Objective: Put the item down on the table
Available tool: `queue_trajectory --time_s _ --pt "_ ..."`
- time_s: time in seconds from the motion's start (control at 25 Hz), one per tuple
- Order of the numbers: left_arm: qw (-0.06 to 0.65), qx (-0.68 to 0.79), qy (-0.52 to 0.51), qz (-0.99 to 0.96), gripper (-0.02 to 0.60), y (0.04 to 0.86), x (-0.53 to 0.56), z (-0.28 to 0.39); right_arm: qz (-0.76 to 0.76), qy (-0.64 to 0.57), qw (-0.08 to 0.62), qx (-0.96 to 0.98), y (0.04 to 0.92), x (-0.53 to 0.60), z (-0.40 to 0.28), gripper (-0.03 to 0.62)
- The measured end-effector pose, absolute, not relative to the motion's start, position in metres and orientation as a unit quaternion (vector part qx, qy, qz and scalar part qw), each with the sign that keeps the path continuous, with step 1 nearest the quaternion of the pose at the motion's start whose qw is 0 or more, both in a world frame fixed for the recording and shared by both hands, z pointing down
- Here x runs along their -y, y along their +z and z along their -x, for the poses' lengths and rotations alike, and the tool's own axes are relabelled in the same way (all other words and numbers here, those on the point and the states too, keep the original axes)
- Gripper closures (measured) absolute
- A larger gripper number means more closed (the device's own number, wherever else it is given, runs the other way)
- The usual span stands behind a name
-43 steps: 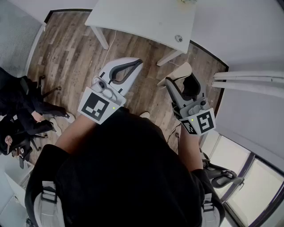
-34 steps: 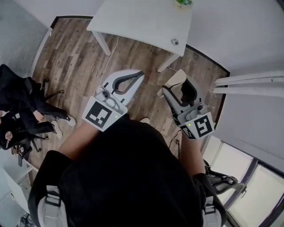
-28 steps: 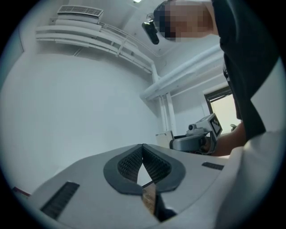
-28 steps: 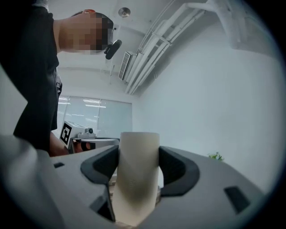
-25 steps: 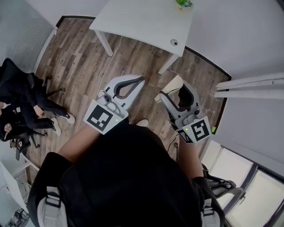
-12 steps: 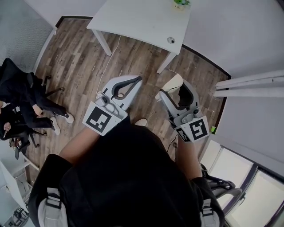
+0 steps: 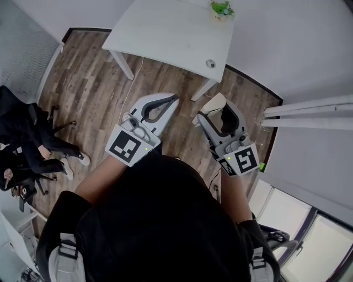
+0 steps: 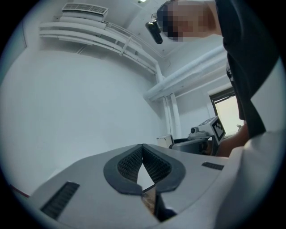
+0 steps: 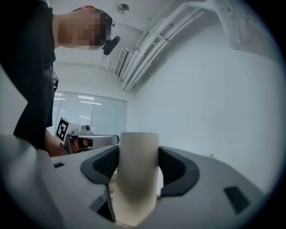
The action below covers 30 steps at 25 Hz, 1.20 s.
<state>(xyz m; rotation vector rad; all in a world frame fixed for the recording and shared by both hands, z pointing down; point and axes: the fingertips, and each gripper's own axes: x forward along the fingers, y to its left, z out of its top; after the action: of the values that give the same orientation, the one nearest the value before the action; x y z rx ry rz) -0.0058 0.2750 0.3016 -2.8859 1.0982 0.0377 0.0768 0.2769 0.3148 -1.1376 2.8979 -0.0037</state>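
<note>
- The right gripper (image 9: 138, 162) is clamped on the cream cylinder (image 9: 135, 176). It holds the cylinder upright in the air, short of the white table (image 7: 165, 33).
- The left gripper (image 8: 143, 148) has its jaws pressed together on nothing, also short of the table.
- To do this well, I judge: carry the cylinder over bare tabletop, clear of the potted plant (image 7: 221, 8) and the small round fitting (image 7: 210, 64). Lower it level until its base rests, then open.
- Count: two grippers, one cylinder, one table, one plant, one fitting.

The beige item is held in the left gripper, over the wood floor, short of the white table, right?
No: the right gripper holds the beige item, jaws clamped on it in the right gripper view. It is over the wood floor, short of the white table.
</note>
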Motion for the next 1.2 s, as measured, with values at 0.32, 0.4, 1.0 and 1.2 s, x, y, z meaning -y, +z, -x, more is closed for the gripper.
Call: queue_trajectory --time_s 0.32,0.4,1.0,1.2 --pt "0.018 -0.348 0.01 0.937 0.588 0.306 -0.195 0.049 0.369 -0.02 0.01 -0.929 0.316 -0.197 -0.032 0.31" --pt "0.016 -0.346 0.009 0.938 0.588 0.307 -0.179 0.061 0.373 -0.022 0.011 -0.928 0.317 -0.18 -0.02 0.31" --pt "-0.007 -0.305 0.007 0.952 0.588 0.318 -0.093 0.104 0.426 -0.02 0.011 -0.904 0.318 -0.095 0.024 0.313" --pt "-0.014 -0.3 0.003 0.954 0.588 0.326 -0.067 0.098 0.437 -0.028 0.014 -0.899 0.323 -0.068 0.015 0.313"
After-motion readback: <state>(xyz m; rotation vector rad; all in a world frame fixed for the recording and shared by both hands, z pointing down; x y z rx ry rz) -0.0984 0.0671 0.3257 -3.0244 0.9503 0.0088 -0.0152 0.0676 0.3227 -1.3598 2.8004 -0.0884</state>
